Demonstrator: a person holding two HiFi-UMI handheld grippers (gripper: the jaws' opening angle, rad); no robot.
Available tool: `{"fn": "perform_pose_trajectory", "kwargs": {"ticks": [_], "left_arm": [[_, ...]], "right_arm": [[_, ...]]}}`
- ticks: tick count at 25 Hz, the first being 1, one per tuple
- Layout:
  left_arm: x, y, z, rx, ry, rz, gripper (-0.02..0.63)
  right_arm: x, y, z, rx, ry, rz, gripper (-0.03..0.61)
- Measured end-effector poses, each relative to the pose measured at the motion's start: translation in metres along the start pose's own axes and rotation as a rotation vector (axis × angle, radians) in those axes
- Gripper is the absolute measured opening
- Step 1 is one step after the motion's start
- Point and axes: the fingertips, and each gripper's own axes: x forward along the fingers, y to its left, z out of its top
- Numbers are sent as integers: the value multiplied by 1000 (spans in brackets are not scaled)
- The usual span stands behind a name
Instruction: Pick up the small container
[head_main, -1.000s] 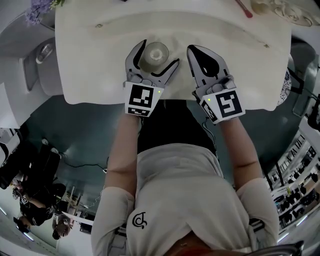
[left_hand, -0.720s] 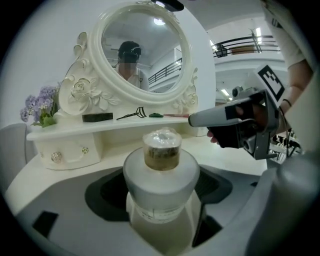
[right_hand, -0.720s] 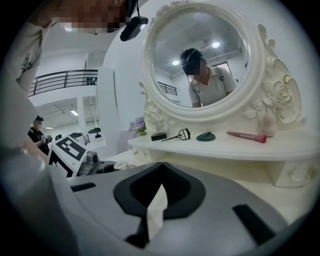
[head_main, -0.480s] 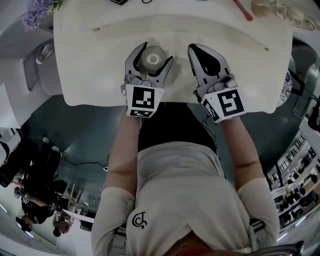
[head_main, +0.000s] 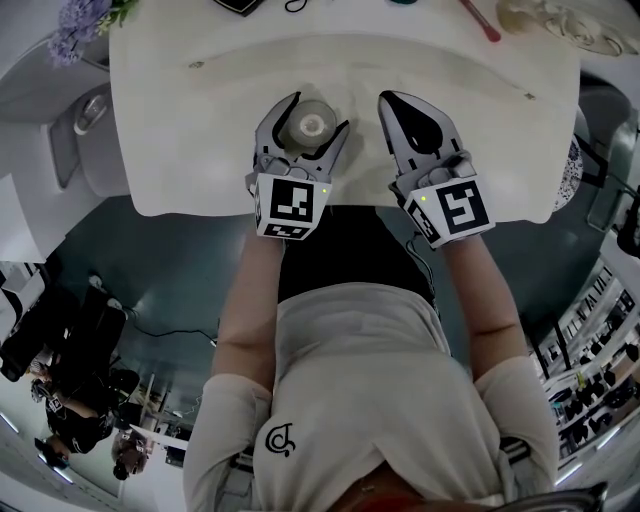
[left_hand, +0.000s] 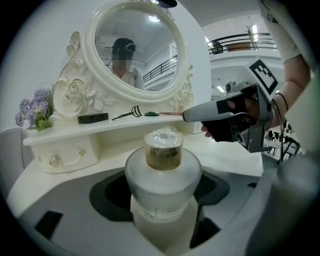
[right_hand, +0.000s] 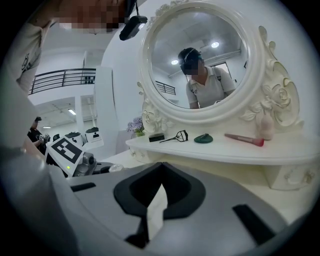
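The small container (head_main: 306, 124) is a frosted white jar with a clear cap over a brownish neck (left_hand: 163, 150). It stands near the front of the white vanity table (head_main: 180, 130). My left gripper (head_main: 315, 112) is shut on it, one jaw pressed to each side of its body (left_hand: 162, 192). Whether the jar's base rests on the table is hidden by the jaws. My right gripper (head_main: 398, 103) rests beside it to the right, shut and holding nothing (right_hand: 155, 200). The right gripper also shows in the left gripper view (left_hand: 200, 114).
An ornate oval mirror (left_hand: 132, 47) stands at the table's back. Its shelf (right_hand: 215, 147) carries a black box (left_hand: 92, 118), an eyelash curler (right_hand: 175, 136), a green object (right_hand: 203, 138) and a pink brush (right_hand: 245, 140). Purple flowers (head_main: 75, 25) sit far left. The front edge (head_main: 200, 205) lies under my grippers.
The left jaws have drawn in from wide open until they press on the container. The right gripper has stayed in place.
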Motion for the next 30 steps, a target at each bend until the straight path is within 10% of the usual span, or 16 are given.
{"fn": "perform_pose_trajectory", "kwargs": {"ticks": [30], "left_arm": [[-131,34,188,97,-219,37,347]], "right_arm": [[-83,16,144,-162,-253,-181,8]]}}
